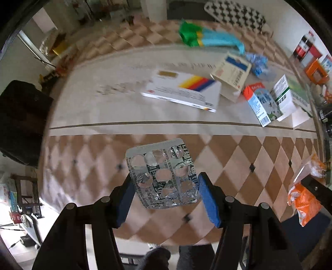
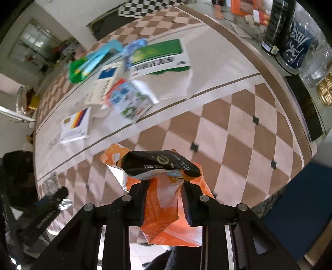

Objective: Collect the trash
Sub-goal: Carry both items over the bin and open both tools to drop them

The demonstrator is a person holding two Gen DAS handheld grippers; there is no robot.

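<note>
My left gripper (image 1: 166,187) is shut on an empty silver blister pack (image 1: 164,172), held by its side edges above the checkered tablecloth (image 1: 228,162). My right gripper (image 2: 165,187) is shut on an orange plastic bag (image 2: 164,207) with a black wrapper (image 2: 159,164) at its mouth; the bag also shows at the right edge of the left wrist view (image 1: 305,195). More trash lies on the table: a white box with coloured stripes (image 1: 182,91), a blue-labelled box (image 1: 232,72), a milk carton (image 1: 261,103), a green-and-white box (image 1: 286,97), green and blue wrappers (image 1: 207,37).
Jars, a black can and a glass (image 2: 294,45) stand along the table's right edge. A black chair (image 1: 22,120) is at the left of the table. A patterned cushion (image 1: 234,14) lies beyond the far edge.
</note>
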